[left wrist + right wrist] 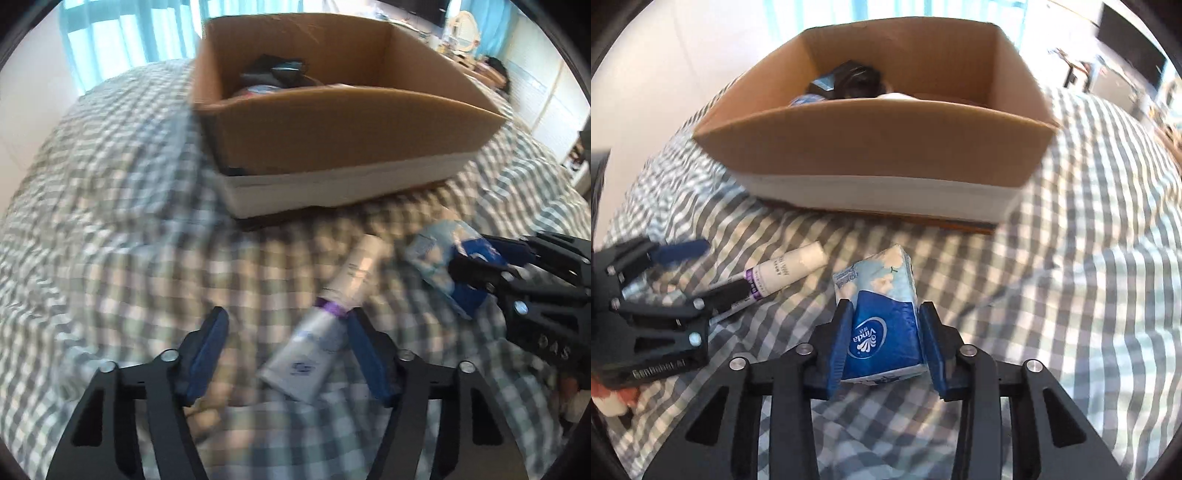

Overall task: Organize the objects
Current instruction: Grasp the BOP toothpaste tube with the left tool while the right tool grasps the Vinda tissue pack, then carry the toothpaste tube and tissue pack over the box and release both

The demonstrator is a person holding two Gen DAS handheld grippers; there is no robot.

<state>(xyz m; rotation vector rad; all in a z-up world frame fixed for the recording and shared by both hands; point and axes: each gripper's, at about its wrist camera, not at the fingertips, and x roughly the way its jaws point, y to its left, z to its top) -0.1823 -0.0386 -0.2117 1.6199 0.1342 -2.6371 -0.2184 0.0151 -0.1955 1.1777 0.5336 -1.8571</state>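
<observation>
1. On the bed, under a checked cover, an open cardboard box with items already inside sits beyond both grippers.
2. Right gripper pinches a soft blue tissue pack, pads on both sides.
3. Left gripper straddles a slim cream tube, half open; only one pad touches. The tube's long axis points toward the box.
</observation>
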